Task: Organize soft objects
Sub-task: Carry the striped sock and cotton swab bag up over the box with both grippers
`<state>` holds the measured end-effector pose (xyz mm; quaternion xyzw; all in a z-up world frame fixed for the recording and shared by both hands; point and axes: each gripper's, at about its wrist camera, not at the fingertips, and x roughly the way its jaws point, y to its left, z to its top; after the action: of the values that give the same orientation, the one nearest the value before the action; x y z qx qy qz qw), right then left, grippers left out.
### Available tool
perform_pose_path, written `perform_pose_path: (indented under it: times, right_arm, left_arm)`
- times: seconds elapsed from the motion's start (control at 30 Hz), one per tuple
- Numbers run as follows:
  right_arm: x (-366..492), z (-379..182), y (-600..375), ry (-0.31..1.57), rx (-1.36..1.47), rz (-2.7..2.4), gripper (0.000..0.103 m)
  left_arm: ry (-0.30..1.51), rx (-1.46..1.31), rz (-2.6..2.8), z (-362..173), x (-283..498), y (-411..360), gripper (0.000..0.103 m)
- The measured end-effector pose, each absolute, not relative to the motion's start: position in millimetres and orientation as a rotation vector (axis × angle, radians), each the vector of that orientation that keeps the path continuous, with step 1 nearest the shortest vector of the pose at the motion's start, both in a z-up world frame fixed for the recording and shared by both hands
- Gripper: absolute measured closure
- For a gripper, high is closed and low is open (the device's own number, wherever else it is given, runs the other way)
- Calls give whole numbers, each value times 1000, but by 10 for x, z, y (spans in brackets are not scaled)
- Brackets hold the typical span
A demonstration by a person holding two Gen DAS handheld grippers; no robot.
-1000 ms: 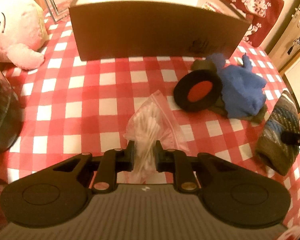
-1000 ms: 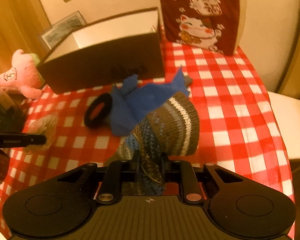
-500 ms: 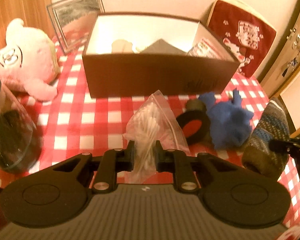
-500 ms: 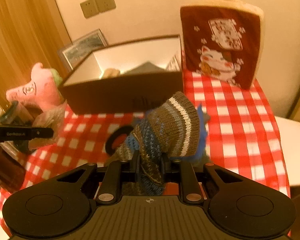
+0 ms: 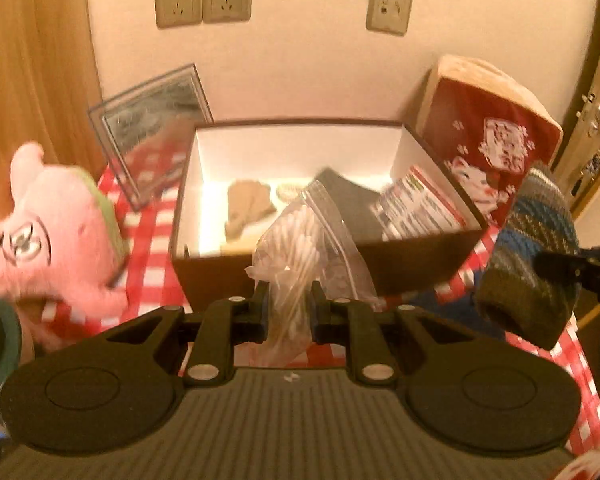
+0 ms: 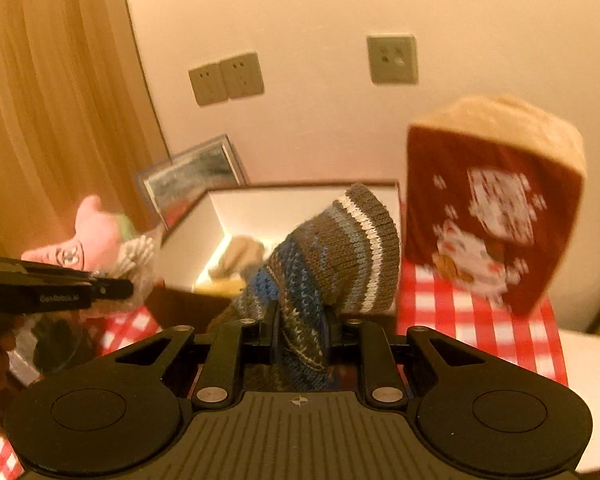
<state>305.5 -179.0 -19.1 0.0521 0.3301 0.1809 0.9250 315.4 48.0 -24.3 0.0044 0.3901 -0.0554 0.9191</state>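
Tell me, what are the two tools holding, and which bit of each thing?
The left tool pinches the bag of cotton swabs by its lower part. The right tool pinches the striped knit hat by its lower edge.

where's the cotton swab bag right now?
Left wrist view, centre: the cotton swab bag is pinched in the left gripper, held up in front of the brown box's near wall.

Both wrist cameras look forward along their fingers, close above the checked surface [image 5: 148, 240], facing the wall sockets [image 6: 226, 78]. The left view sits leftward, seemingly lower; both share the open box [image 5: 300, 264] and red cushion [image 6: 492, 208].
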Motion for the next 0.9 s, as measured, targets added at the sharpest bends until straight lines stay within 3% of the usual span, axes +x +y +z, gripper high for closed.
perform_pose_path:
  times: [0.9]
  right_arm:
    - [4460, -391, -1414, 719, 31, 377, 84]
  left_arm:
    - [808, 70, -107, -277, 4515, 432, 86]
